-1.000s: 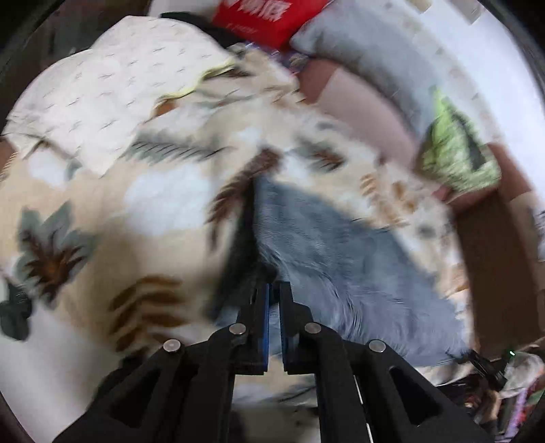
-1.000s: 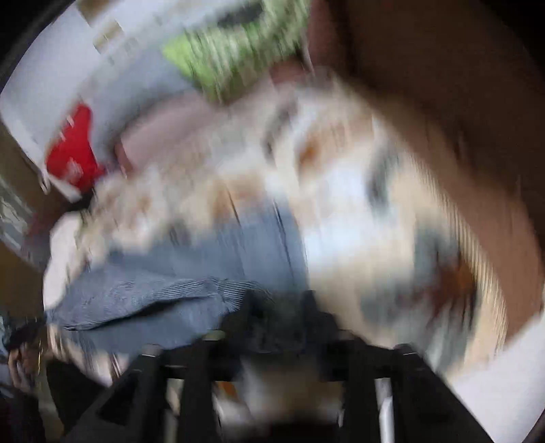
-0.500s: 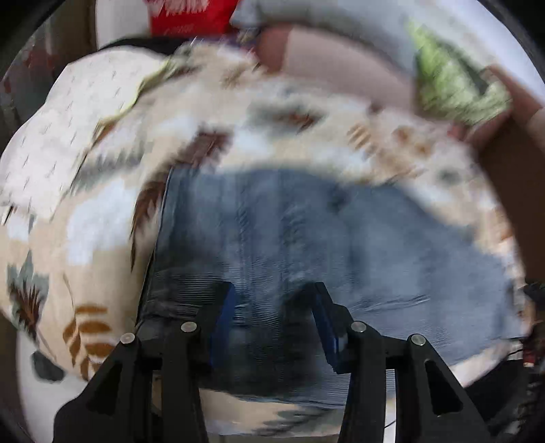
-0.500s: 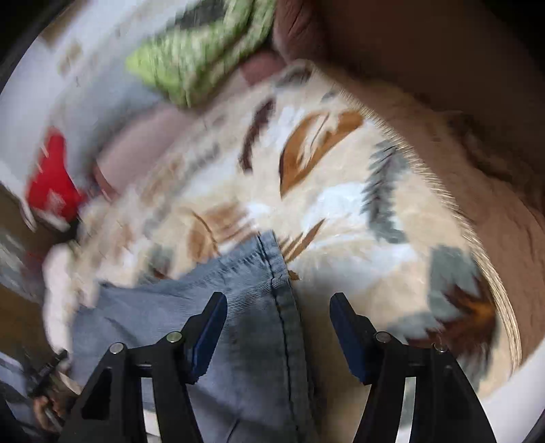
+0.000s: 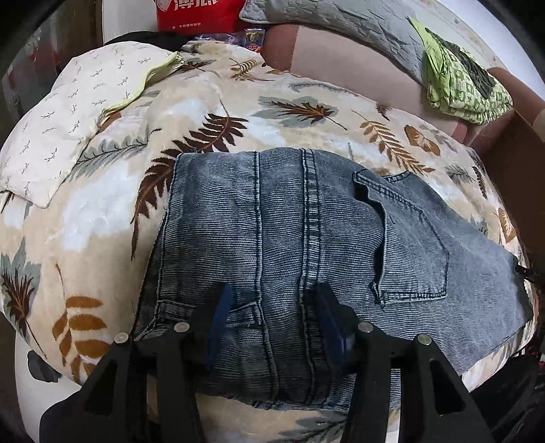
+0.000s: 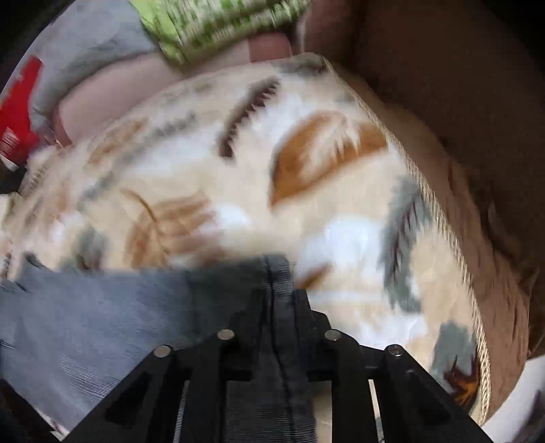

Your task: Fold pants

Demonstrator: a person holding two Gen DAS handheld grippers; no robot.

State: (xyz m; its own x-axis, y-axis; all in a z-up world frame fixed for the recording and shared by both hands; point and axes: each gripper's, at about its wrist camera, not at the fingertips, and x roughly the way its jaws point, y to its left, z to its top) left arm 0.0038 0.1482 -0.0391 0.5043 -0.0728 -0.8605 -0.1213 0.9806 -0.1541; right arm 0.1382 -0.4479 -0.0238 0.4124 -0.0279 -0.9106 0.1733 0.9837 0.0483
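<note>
Grey-blue jeans [image 5: 306, 238] lie folded on a leaf-patterned blanket [image 5: 204, 112], back pocket up. My left gripper [image 5: 272, 317] is open just above the near edge of the jeans, one blue-padded finger [image 5: 218, 317] on each side of a seam, holding nothing. In the blurred right wrist view my right gripper [image 6: 276, 300] is shut on a seamed edge of the jeans [image 6: 102, 313], with denim running back between the fingers.
A cream pillow [image 5: 75, 112] lies at the far left. A red bag [image 5: 197, 13], a grey quilt [image 5: 340, 24] and a green cloth [image 5: 466, 88] lie along the sofa back. A brown sofa arm [image 6: 442, 102] rises on the right.
My left gripper let go of the jeans and opened wide above them. My right gripper opened half a second ago and has now shut on the jeans' edge.
</note>
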